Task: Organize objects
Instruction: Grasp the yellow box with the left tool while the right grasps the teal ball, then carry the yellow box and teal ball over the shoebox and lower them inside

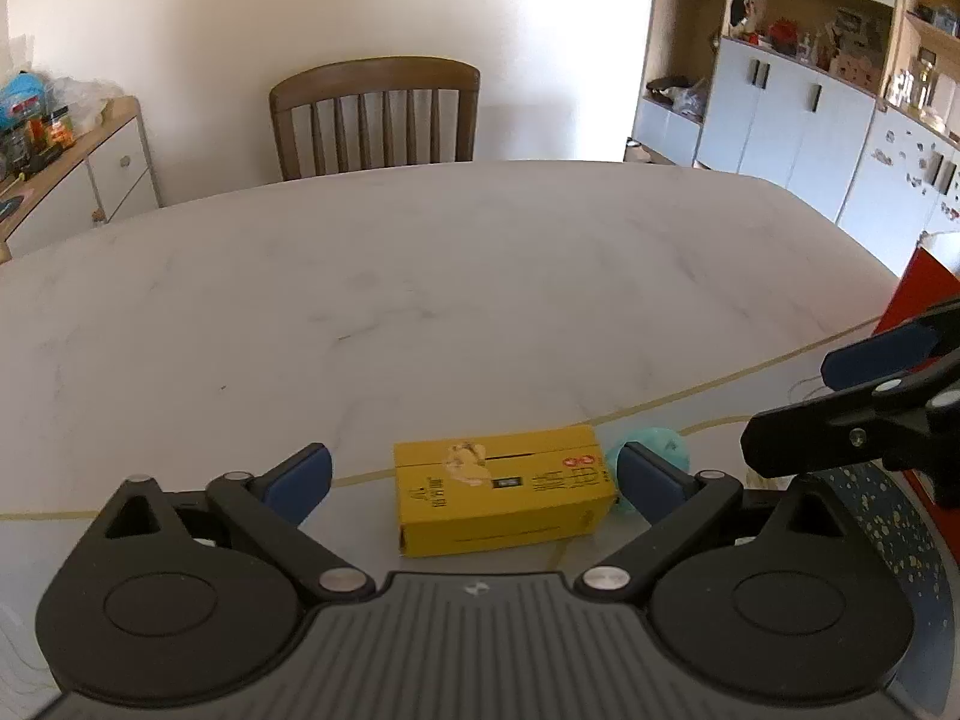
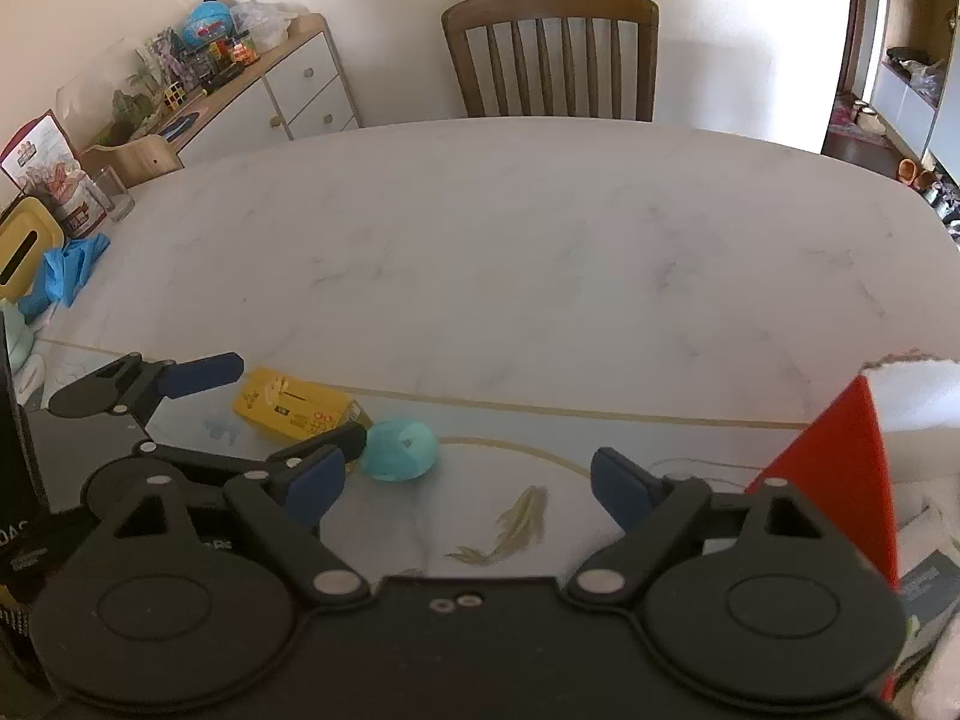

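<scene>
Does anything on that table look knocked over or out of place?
Only mildly: the yellow box lies flat on its side, skewed to the table edge, with a teal ball-like object loose beside it. Nothing looks spilled or broken.

Far table (image 1: 480,276) bare; yellow box (image 1: 501,489), teal ball (image 2: 399,450) crowd near edge

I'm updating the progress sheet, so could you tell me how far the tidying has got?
Nothing looks put away yet. The yellow carton and the teal ball lie loose on the marble table. The left gripper stands open around the carton; the right gripper is open and empty. Both items remain.
</scene>
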Available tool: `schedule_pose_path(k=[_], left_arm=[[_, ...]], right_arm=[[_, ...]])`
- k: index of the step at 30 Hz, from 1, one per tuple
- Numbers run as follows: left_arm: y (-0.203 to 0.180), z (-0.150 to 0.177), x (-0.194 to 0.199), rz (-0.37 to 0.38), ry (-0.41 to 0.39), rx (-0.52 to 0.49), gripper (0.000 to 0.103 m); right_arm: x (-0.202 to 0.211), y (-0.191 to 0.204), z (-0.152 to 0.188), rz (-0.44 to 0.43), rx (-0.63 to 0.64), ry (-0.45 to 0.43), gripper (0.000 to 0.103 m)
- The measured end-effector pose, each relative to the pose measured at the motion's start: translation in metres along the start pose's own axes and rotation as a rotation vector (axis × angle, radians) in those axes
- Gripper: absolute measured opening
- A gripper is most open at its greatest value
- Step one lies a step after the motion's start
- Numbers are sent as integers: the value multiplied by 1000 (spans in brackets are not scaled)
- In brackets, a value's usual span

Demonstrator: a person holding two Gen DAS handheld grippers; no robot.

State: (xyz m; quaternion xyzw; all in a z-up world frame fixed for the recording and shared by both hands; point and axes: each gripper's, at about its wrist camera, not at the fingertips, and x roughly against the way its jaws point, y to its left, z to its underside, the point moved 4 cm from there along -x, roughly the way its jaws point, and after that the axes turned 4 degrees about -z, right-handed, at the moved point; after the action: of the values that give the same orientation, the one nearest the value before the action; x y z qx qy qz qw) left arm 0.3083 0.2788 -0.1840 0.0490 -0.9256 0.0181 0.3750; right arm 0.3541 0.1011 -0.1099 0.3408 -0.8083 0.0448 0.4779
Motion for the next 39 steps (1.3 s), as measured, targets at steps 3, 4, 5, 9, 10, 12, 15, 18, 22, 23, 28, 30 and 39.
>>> schedule_pose_path(k=[3, 4, 5, 9, 10, 12, 15, 18, 22, 23, 28, 30, 39], left_arm=[[3, 2, -1, 20, 8, 20, 93], [4, 3, -1, 20, 3, 18, 92], [4, 3, 0, 22, -3, 12, 86], [7, 5, 1, 14, -6, 7, 73], [10, 6, 2, 9, -8, 14, 73], [15, 5, 2, -5, -12, 20, 73], [23, 7, 4, -17, -12, 35, 73], [29, 8, 6, -27, -8, 45, 73], [32, 9, 8, -35, -5, 47, 73], [33, 9, 9, -35, -4, 50, 73], [32, 9, 11, -37, 1, 48, 73], [32, 10, 12, -36, 4, 46, 73], [16, 4, 31, -36, 24, 12, 72]], right_arm=[[-4, 2, 0, -6, 2, 7, 87], [-6, 3, 0, -11, 4, 9, 86], [-8, 4, 0, -14, 8, 13, 86], [-17, 11, 0, -16, 37, 30, 82], [-20, 13, 0, -18, 46, 35, 81], [-25, 18, 0, -20, 67, 43, 79], [-34, 24, 1, -21, 98, 55, 75], [-42, 29, 2, -18, 129, 65, 72], [-51, 38, 3, -12, 178, 73, 63], [-52, 39, 4, -6, 188, 76, 60], [-54, 39, 4, 25, 207, 59, 39], [-53, 40, 4, 27, 208, 56, 37], [-24, 35, 17, 34, 182, 31, 37]])
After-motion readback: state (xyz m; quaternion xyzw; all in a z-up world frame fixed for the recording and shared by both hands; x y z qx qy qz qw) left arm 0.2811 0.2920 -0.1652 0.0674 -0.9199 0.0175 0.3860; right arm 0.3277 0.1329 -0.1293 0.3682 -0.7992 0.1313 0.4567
